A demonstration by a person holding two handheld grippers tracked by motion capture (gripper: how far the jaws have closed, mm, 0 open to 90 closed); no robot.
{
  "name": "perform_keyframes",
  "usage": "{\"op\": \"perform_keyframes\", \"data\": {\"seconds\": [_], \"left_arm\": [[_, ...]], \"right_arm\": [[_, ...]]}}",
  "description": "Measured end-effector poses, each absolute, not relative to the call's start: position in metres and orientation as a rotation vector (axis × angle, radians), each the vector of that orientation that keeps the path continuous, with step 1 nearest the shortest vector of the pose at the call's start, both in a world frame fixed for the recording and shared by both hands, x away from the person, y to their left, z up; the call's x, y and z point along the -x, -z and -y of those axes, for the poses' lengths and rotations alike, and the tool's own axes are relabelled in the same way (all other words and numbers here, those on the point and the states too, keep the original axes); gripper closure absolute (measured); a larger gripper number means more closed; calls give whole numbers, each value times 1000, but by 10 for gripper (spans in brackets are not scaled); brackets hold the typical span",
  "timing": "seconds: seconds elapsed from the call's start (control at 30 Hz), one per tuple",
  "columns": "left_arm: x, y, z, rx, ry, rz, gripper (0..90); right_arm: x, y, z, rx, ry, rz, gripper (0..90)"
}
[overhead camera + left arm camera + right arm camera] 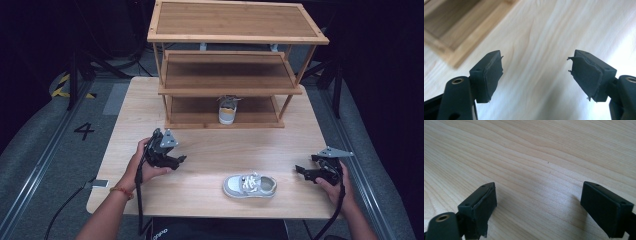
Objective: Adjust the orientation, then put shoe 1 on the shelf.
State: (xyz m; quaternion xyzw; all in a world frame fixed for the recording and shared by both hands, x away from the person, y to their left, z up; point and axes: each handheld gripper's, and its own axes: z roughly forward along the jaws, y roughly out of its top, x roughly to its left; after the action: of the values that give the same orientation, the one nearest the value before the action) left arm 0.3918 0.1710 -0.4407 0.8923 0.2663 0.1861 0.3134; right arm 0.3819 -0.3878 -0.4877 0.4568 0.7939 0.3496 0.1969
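A grey and white sneaker point(249, 185) lies on its sole near the table's front edge, toe to the left. A second sneaker point(227, 110) stands on the bottom shelf of the wooden rack point(230, 90). My left gripper point(180, 161) hovers over the table in front of the rack's left side, open, nothing between its pads point(535, 72). My right gripper point(301, 171) rests at the table's right, to the right of the near sneaker, pointing left. It is open and empty point(539, 207).
The three-tier wooden rack stands at the back of the light wooden table point(210, 150); its base corner point(454, 30) lies at the upper left of the left gripper view. Cables trail off the front edge. Grey floor with metal rails runs along both sides.
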Motion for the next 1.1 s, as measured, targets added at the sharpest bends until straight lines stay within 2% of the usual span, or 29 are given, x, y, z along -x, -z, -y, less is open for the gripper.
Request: {"op": "perform_keyframes", "data": {"seconds": [0.2,0.5,0.77,1.1], "left_arm": [[-364,455,-190,-2395,-512,-709,240],[-337,471,-215,-2382,-435,-731,221],[-327,482,-237,-2256,-322,-839,189],[-325,482,-238,-2252,-333,-850,177]], "right_arm": [[-382,488,388,-1279,-979,-2223,136],[-382,488,388,-1279,-978,-2223,136],[-382,488,388,-1279,-979,-2223,136],[-381,487,388,-1268,-982,-2228,155]]}}
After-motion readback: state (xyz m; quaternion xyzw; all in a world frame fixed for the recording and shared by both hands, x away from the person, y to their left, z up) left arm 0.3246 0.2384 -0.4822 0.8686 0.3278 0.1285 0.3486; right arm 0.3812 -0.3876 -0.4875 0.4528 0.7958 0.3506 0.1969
